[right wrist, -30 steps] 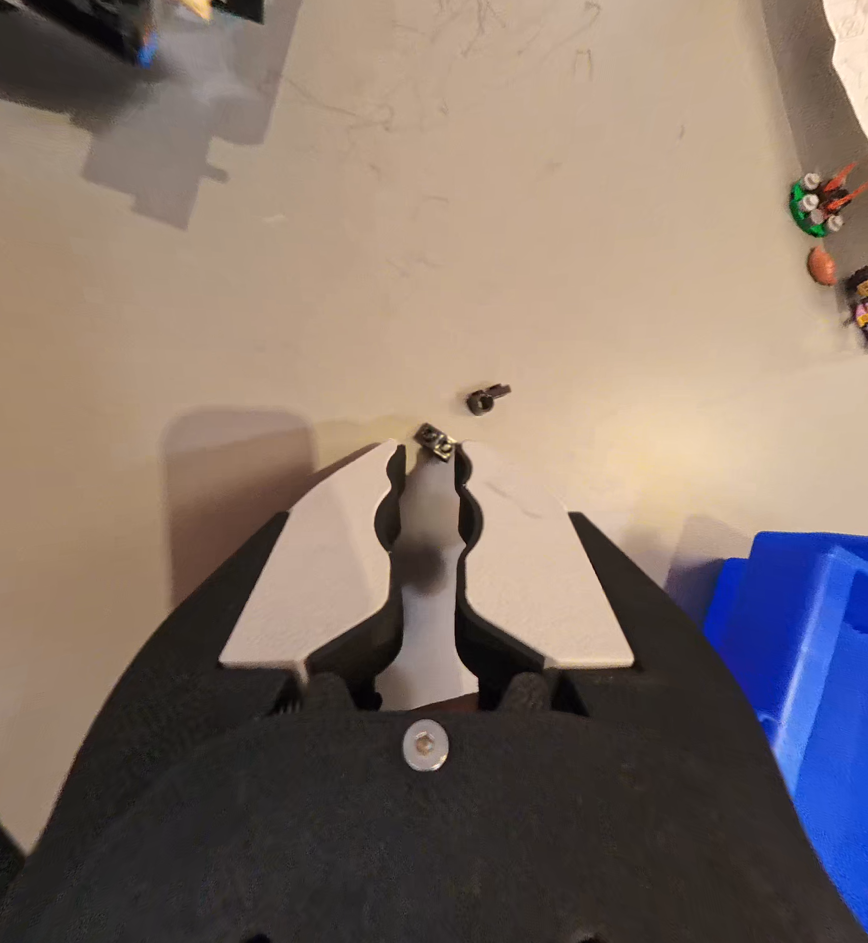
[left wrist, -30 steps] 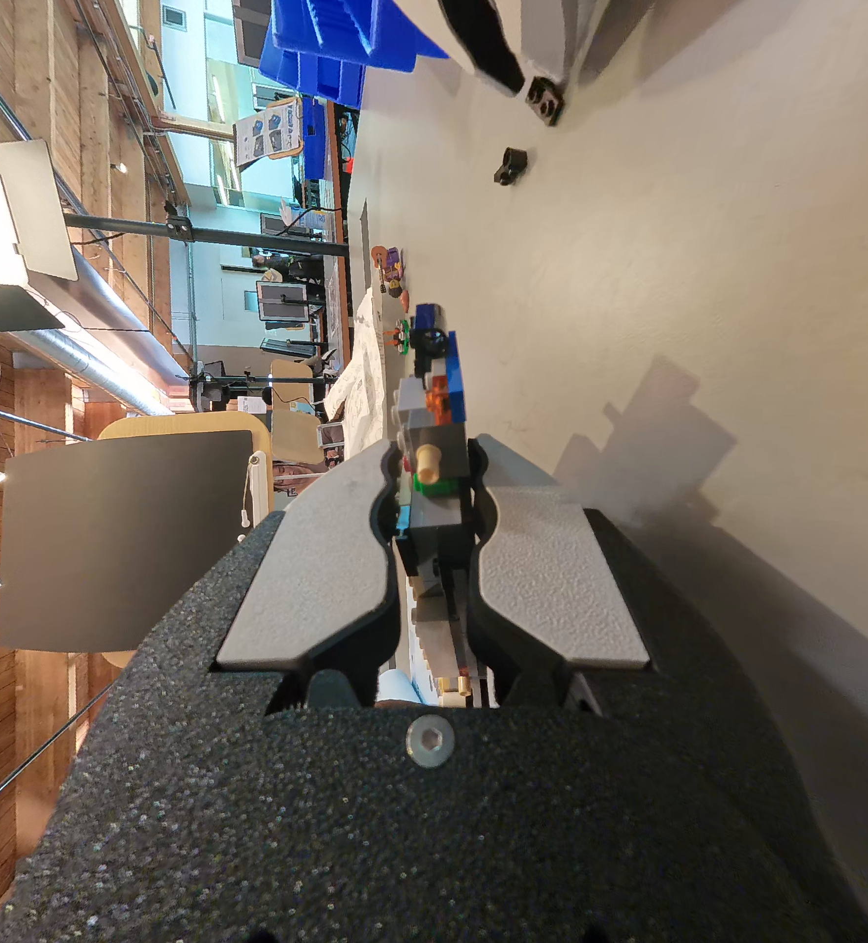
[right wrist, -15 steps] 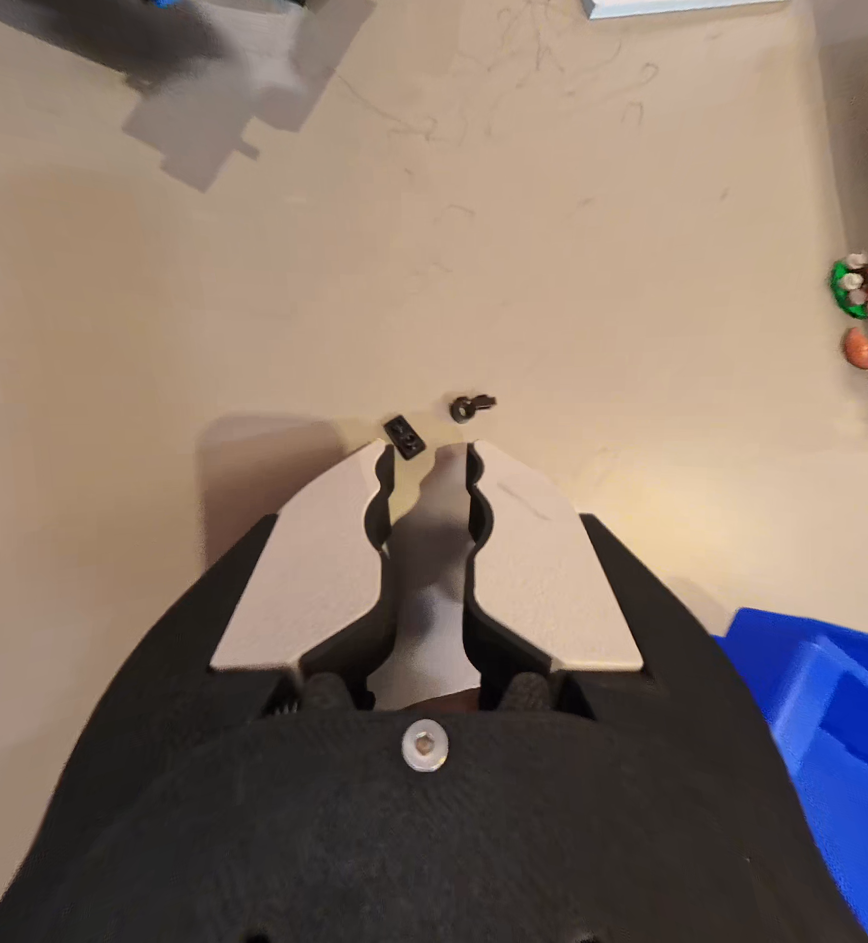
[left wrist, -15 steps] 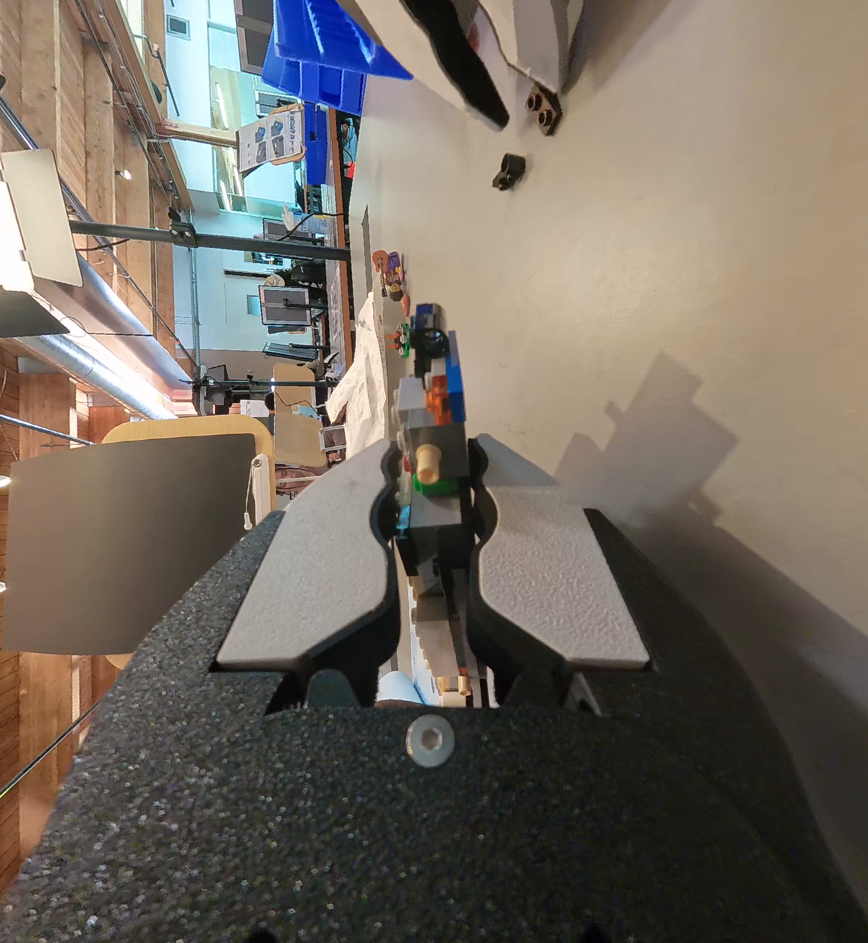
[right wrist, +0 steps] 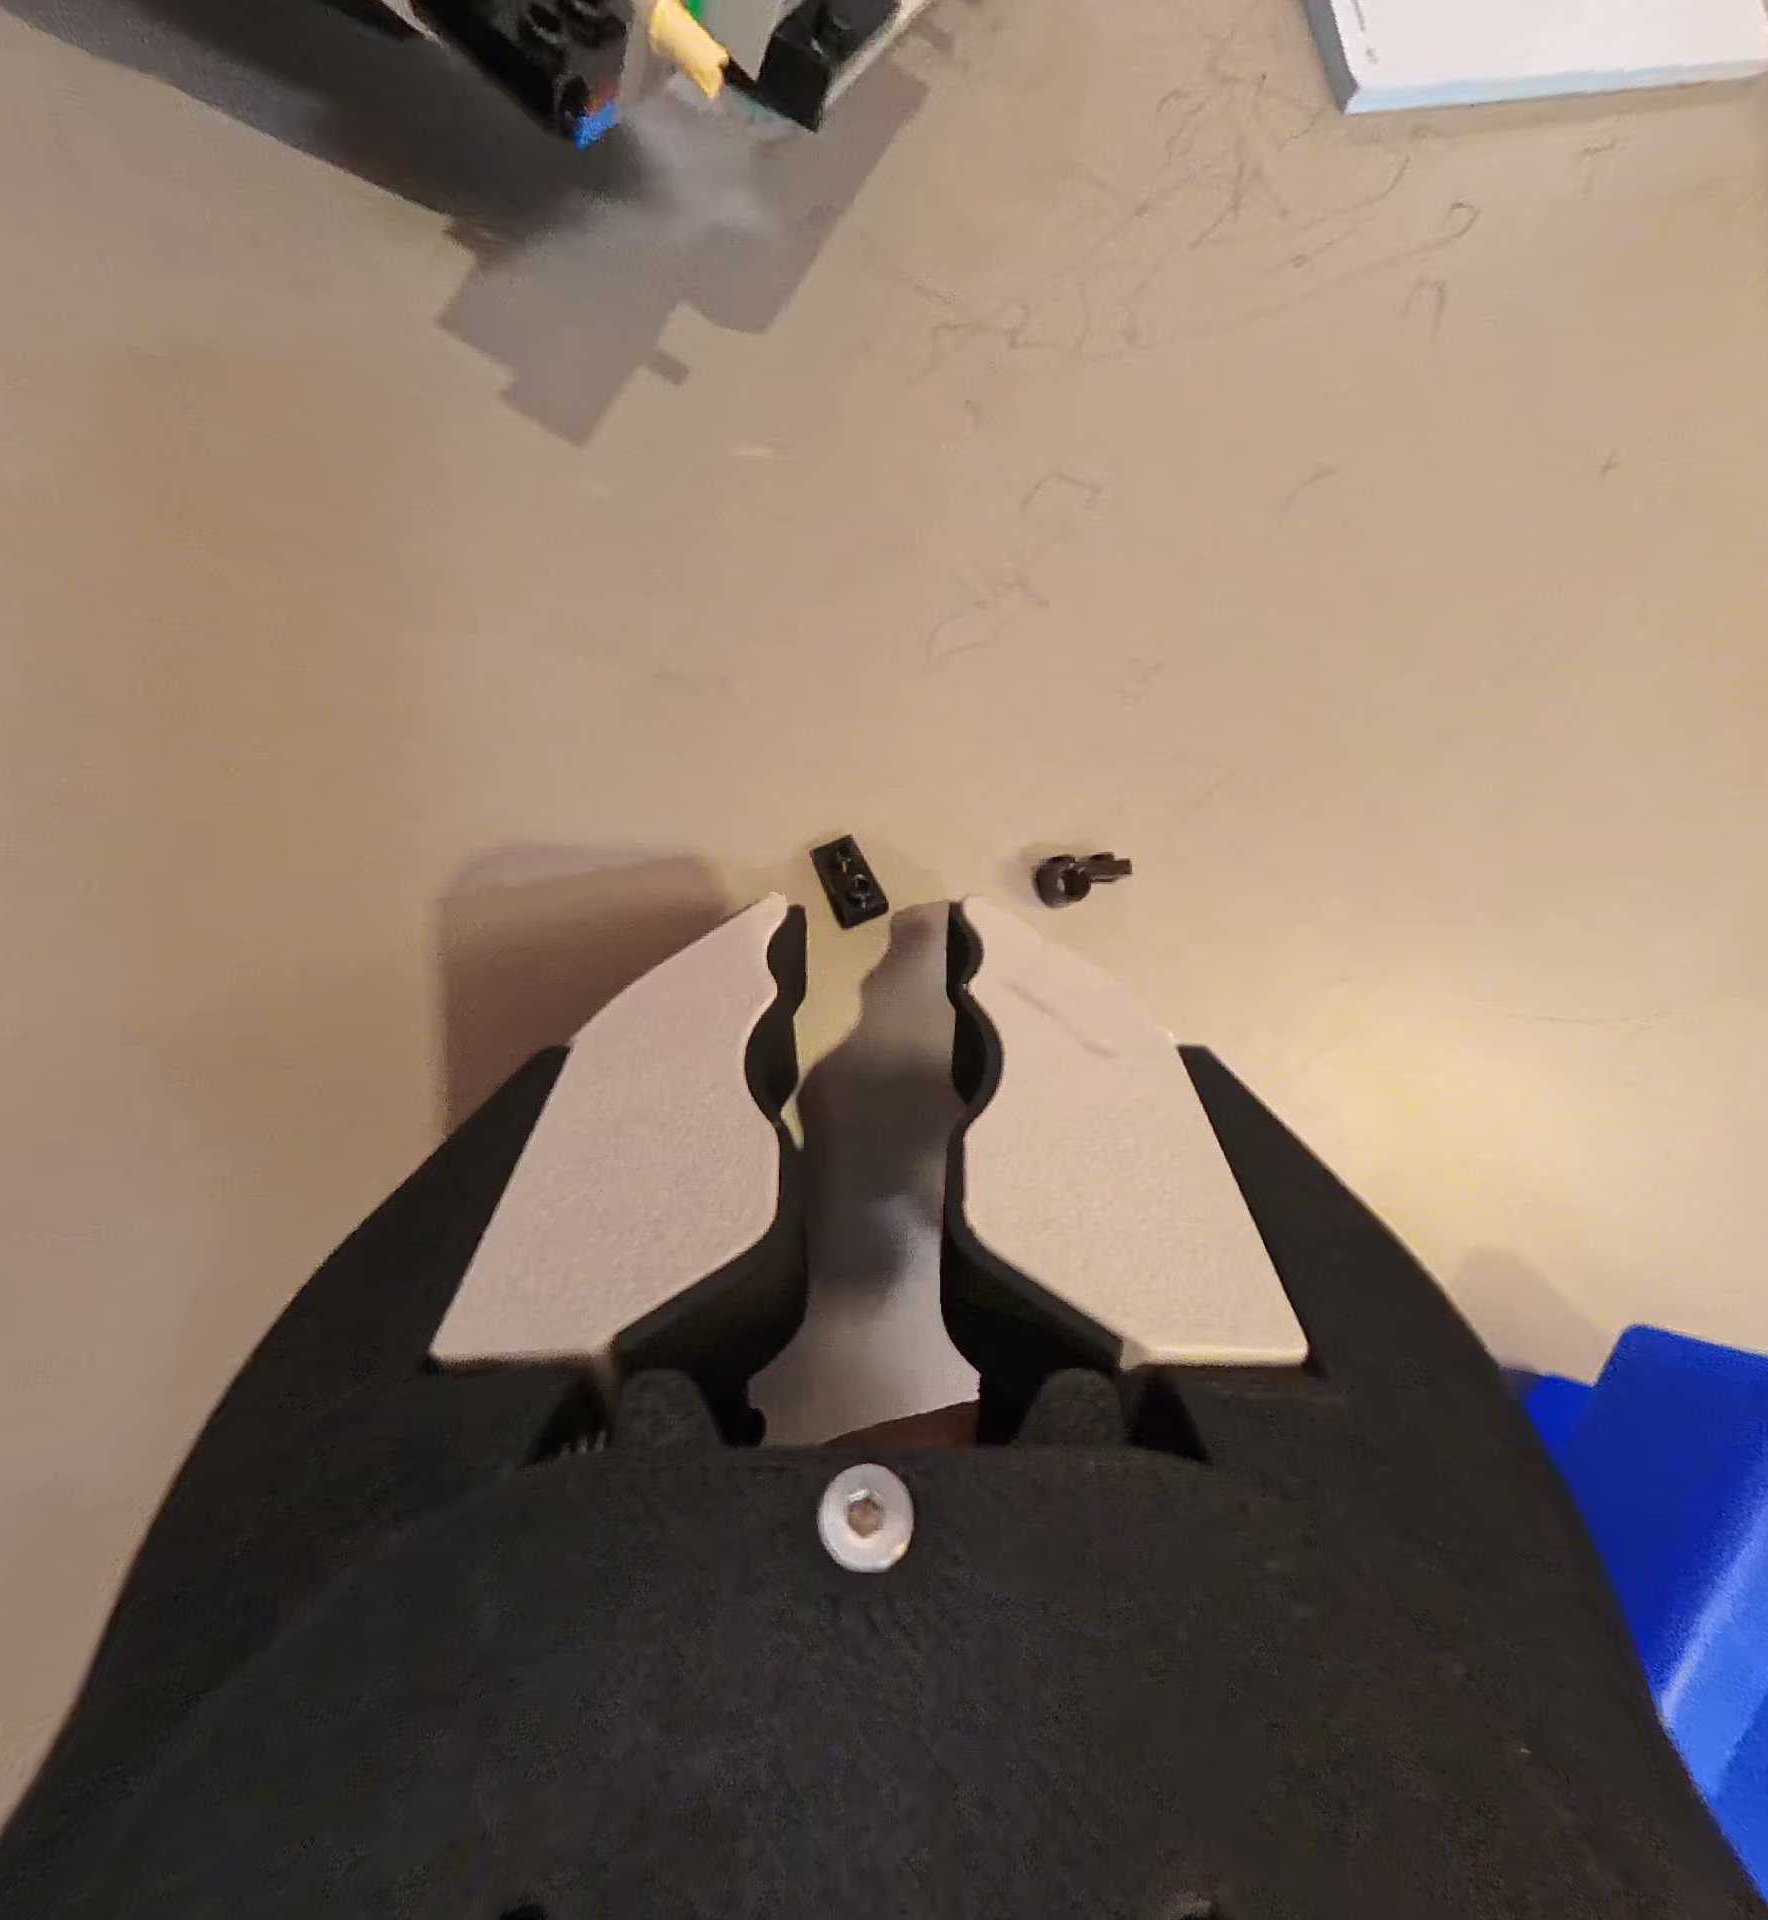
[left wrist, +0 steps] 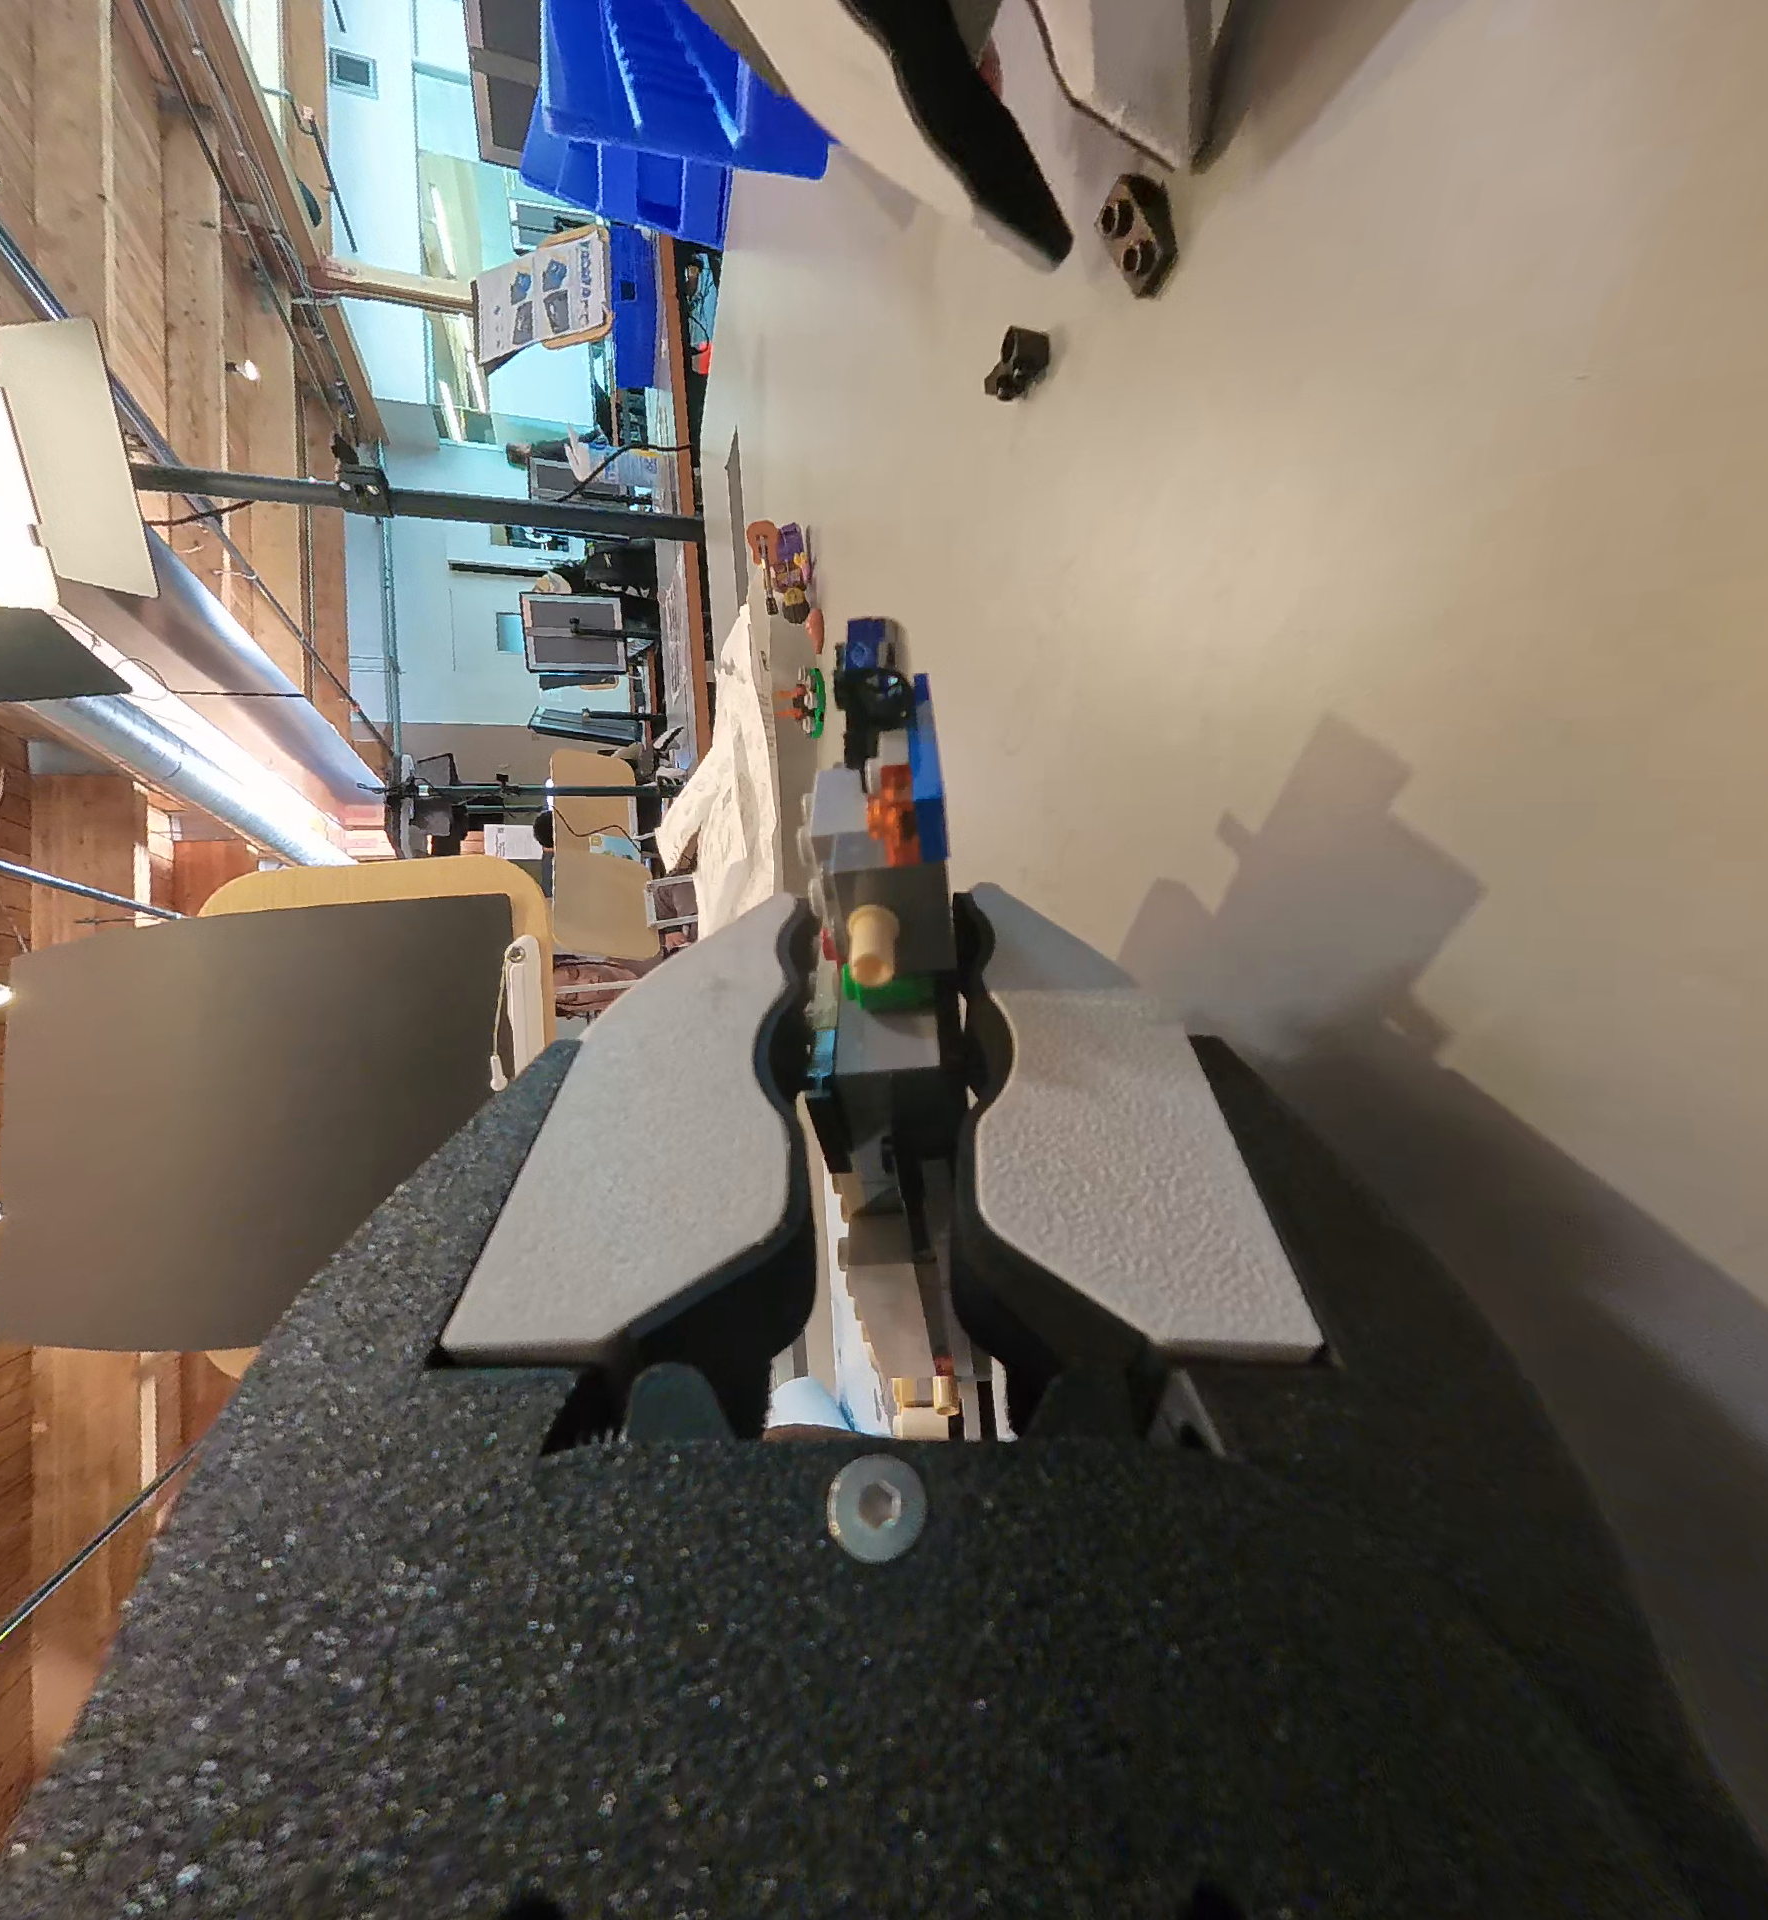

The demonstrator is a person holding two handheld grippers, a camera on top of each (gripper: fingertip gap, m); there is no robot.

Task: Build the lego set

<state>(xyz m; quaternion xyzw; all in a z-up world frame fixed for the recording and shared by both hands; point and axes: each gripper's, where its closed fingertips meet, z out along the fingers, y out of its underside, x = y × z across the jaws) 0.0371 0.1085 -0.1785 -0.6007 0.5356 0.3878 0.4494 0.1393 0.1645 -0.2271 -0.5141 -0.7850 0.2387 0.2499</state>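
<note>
Left wrist view, left claw [left wrist: 885, 966] pinching grey brick model [left wrist: 885, 1039], right claw [right wrist: 875, 914] spread over small black plate [right wrist: 851, 883] on desk [right wrist: 1275, 623], black pin [right wrist: 1072, 876] just right.

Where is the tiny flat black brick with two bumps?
It lies on the beige table, just beyond the open right gripper's fingertips, left of the small black peg piece.

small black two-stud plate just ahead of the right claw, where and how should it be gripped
Probably across its two long edges. The black plate lies flat, studs up, slanted on the table just beyond the open right claw. Coming straight down from above, with the claw turned to match the slant, looks best, since it is too thin for a side approach.
</note>
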